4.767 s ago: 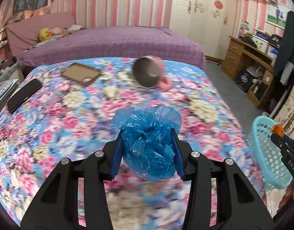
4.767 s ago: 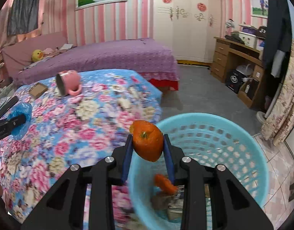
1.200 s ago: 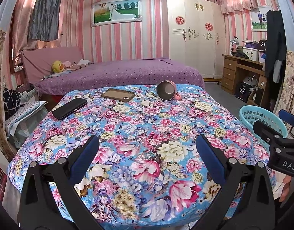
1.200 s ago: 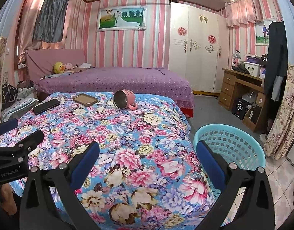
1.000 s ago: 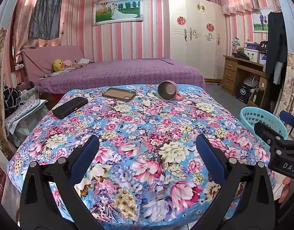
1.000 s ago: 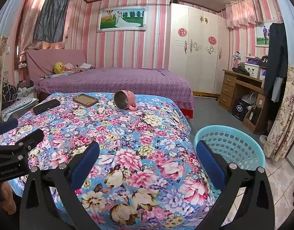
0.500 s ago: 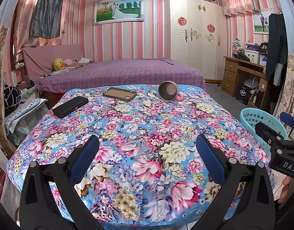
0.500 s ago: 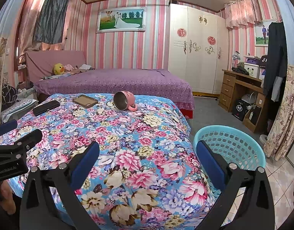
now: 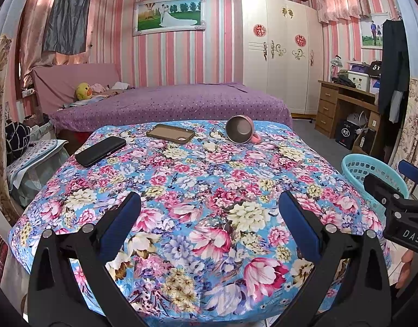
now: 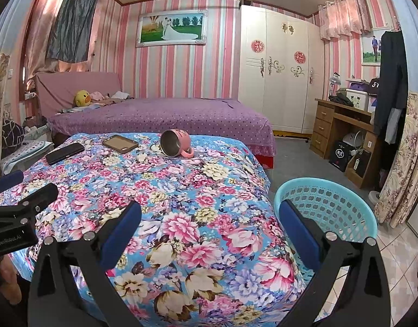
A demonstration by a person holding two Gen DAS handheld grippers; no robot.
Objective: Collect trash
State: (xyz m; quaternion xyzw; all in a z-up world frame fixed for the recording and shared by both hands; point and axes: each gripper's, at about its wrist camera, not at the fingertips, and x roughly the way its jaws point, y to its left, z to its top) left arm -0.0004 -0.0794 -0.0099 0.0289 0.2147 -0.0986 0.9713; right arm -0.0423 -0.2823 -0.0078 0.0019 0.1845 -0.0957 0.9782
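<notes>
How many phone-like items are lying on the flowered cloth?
2: a black phone near the far-left edge, and a brown phone case at the far edge, left of the tipped pink mug.

"DAS" is read on the right gripper body | "GenRobot.AI" on the left gripper body (small print).

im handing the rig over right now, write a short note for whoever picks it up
Left gripper: open, empty, above the near edge of the floral cloth.
Right gripper: open, empty, between cloth and turquoise basket.
Basket stands on the floor by the table's right side; its contents are not visible.
No trash visible on the cloth. Only a tipped pink mug, a black phone and a brown phone case lie there, probably not trash.
Left to do: check the basket, confirm nothing is missed.
</notes>
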